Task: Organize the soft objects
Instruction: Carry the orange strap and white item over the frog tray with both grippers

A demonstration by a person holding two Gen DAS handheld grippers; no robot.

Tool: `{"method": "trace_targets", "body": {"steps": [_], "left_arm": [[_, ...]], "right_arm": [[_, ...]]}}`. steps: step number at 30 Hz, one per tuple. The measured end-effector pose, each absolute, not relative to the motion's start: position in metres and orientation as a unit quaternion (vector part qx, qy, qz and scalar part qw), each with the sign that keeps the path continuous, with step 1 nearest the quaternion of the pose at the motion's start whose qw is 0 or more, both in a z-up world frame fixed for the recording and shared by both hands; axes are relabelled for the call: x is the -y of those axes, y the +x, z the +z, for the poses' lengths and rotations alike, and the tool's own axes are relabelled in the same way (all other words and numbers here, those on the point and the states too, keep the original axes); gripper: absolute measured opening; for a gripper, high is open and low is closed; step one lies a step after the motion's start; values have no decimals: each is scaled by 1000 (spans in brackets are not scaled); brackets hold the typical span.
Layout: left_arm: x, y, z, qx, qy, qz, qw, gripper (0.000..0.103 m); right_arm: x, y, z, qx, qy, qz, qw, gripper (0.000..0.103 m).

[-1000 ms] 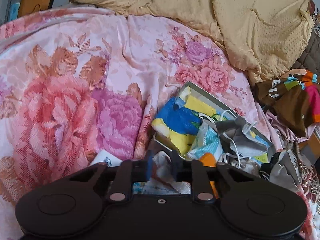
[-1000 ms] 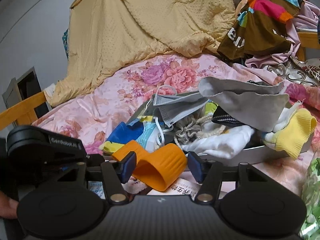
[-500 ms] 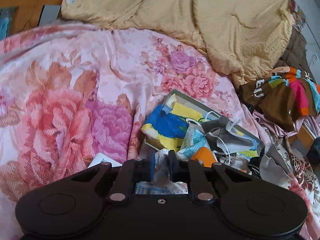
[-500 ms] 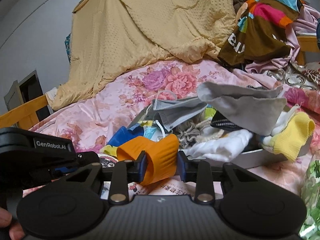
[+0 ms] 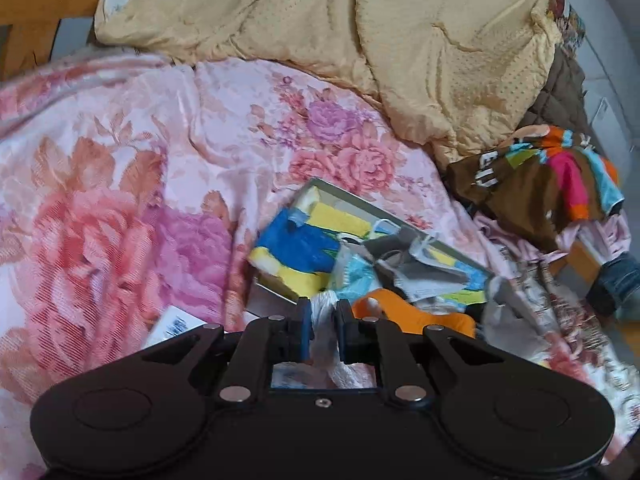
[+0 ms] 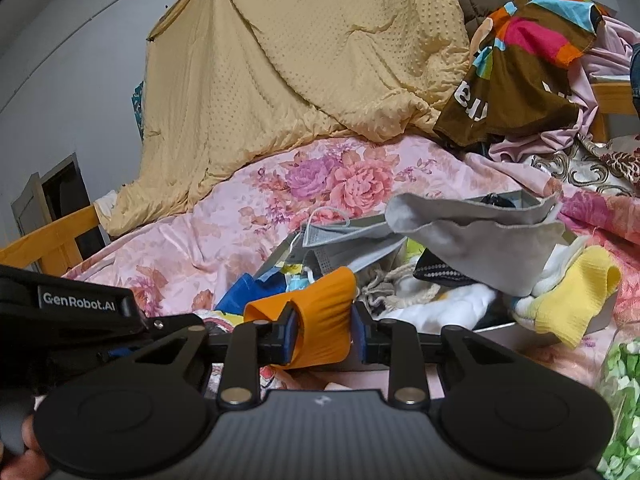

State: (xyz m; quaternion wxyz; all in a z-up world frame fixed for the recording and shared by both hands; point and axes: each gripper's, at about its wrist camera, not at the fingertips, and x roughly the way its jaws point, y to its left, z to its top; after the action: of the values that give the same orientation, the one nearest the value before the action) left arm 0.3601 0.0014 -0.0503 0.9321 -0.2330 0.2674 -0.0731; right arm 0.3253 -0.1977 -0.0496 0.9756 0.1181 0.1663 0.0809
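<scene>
My left gripper [image 5: 323, 326] is shut on a thin white crumpled plastic bag [image 5: 325, 344], held just in front of the grey tray [image 5: 344, 196]. My right gripper [image 6: 324, 330] is shut on an orange soft sleeve [image 6: 320, 316], lifted near the tray's front edge; the sleeve also shows in the left wrist view [image 5: 412, 314]. The tray [image 6: 496, 326] is piled with a blue and yellow cloth [image 5: 304, 248], grey face masks [image 6: 340, 236], a grey cloth [image 6: 480, 232], white fabric [image 6: 444, 306] and a yellow sock [image 6: 572, 300].
The tray lies on a pink floral bedsheet [image 5: 120, 200]. A tan quilt [image 5: 400, 40] is heaped at the back. A brown multicolour garment [image 5: 540, 184] lies to the right. A wooden bed rail [image 6: 48, 244] runs on the left. A white paper card [image 5: 174, 322] lies near my left gripper.
My right gripper closed on the orange sleeve and lifted it slightly. My left gripper closed tighter on the white bag and rose, and the view pulled back from the tray.
</scene>
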Motion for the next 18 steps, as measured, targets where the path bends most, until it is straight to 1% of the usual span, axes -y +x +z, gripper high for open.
{"method": "trace_targets", "body": {"steps": [3, 7, 11, 18], "left_arm": [[1, 361, -52, -277, -252, -86, 923, 14], [12, 362, -51, -280, -239, -83, 926, 15], [19, 364, -44, -284, -221, -98, 928, 12], [19, 365, -10, -233, -192, -108, 947, 12]], "right_arm": [[200, 325, -46, -162, 120, 82, 976, 30], [203, 327, -44, -160, 120, 85, 976, 27], [209, 329, -41, -145, 117, 89, 978, 25], [235, 341, -30, -96, 151, 89, 980, 25]]}}
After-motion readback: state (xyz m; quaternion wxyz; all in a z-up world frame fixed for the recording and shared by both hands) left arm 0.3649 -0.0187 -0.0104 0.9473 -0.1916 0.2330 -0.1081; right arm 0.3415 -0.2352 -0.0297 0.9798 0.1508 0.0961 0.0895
